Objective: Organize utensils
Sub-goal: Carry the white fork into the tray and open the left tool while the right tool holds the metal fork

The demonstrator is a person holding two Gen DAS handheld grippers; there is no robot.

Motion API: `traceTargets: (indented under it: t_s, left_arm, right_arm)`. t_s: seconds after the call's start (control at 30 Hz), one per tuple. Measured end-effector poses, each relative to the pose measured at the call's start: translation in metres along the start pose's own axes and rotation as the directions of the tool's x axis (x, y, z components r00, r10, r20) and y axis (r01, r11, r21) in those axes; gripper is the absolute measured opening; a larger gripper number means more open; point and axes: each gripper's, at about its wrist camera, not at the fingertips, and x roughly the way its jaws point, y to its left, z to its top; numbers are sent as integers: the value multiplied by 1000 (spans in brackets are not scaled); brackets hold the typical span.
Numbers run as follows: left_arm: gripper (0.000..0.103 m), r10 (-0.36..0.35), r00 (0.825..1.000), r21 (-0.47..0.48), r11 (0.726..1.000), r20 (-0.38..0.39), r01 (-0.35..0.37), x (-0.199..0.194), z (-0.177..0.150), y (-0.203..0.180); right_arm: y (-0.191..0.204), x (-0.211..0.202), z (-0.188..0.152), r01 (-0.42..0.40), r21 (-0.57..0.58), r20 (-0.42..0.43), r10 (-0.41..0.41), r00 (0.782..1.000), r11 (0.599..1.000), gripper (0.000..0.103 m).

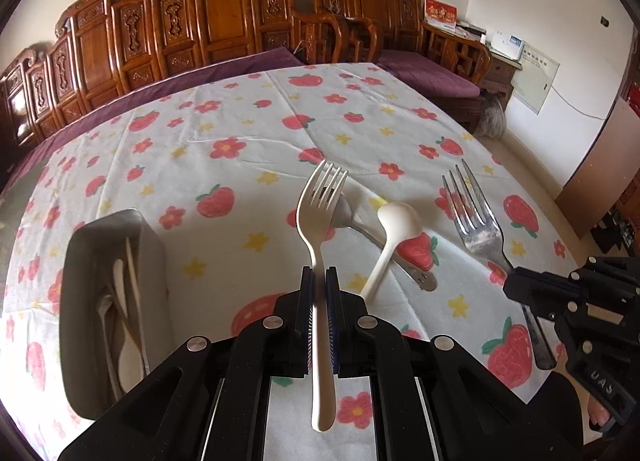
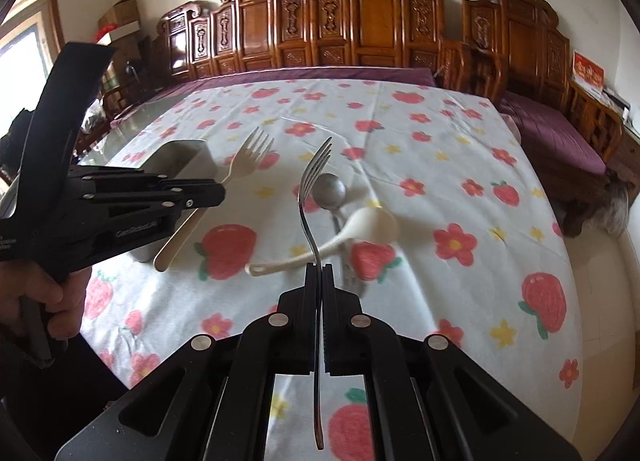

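My left gripper (image 1: 320,277) is shut on a cream plastic fork (image 1: 318,213) and holds it above the table, tines forward. It also shows in the right wrist view (image 2: 222,191) with that fork (image 2: 244,159). My right gripper (image 2: 320,271) is shut on a metal fork (image 2: 312,189); in the left wrist view it (image 1: 516,281) holds the metal fork (image 1: 476,217) at right. A metal spoon (image 1: 348,217) and a white plastic spoon (image 1: 394,233) lie crossed on the cloth. A grey metal utensil box (image 1: 84,293) at left holds several utensils.
The table wears a white cloth (image 1: 224,165) with red strawberries and flowers. Carved wooden benches (image 1: 224,9) with purple cushions stand behind the far edge. The table's right edge (image 1: 560,237) drops to a tiled floor.
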Motion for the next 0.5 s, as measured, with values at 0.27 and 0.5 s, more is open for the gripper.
traceTargets:
  t_s: [0.27, 0.5]
  left_arm:
    - [6, 24, 1000, -26, 999, 13, -24, -18, -3, 36]
    - [6, 52, 998, -55, 997, 24, -50, -28, -5, 70]
  right_arm:
    - [40, -1, 13, -25, -67, 22, 26, 999, 997, 3]
    - [61, 17, 24, -52, -80, 8, 53, 999, 995, 3]
